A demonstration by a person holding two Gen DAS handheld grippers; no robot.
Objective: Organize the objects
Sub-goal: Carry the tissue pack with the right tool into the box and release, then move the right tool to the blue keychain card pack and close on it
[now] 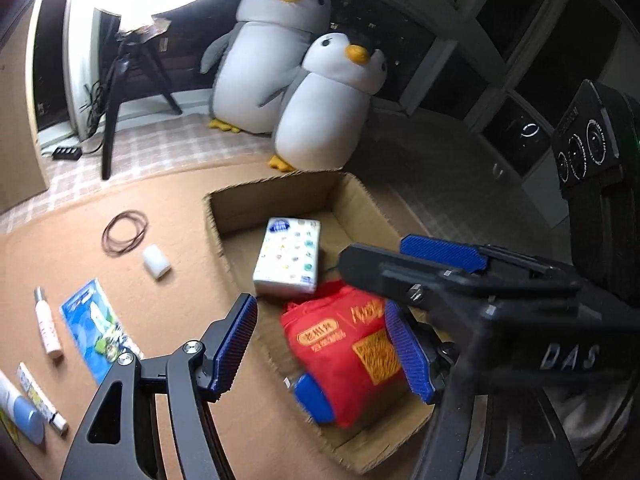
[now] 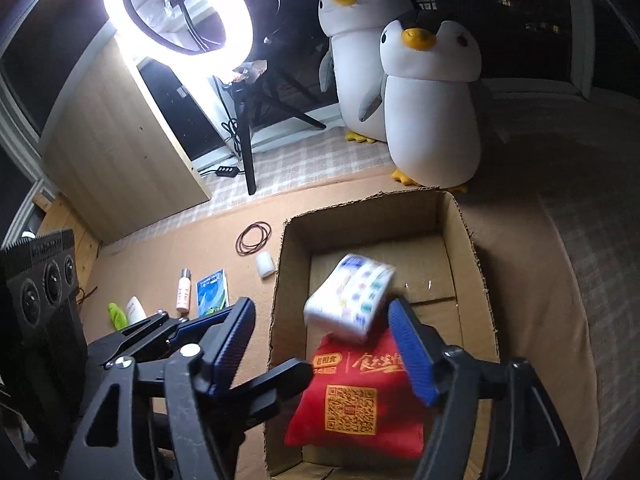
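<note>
Above an open cardboard box [image 2: 468, 264] set on a tan counter [image 1: 180, 200], both grippers are seen with their jaws spread apart and nothing held between them. The left gripper [image 1: 320, 344] is poised over a red pouch [image 1: 352, 352] lying at the box's near end, while the right gripper [image 2: 320, 352] is seen over the same pouch [image 2: 356, 400]. A white tissue pack [image 2: 348, 300] printed with coloured dots is caught tilted and motion-blurred just beyond the right gripper's fingertips, inside the box; whether it is touching the pouch cannot be told. Left of the box, on the counter, a loop of brown bands [image 1: 125, 233], a small white roll [image 1: 156, 261], a blue packet [image 1: 98, 328] and a pink-white tube [image 1: 47, 324] are laid out. Two plush penguins [image 2: 428, 104] are propped behind the box.
</note>
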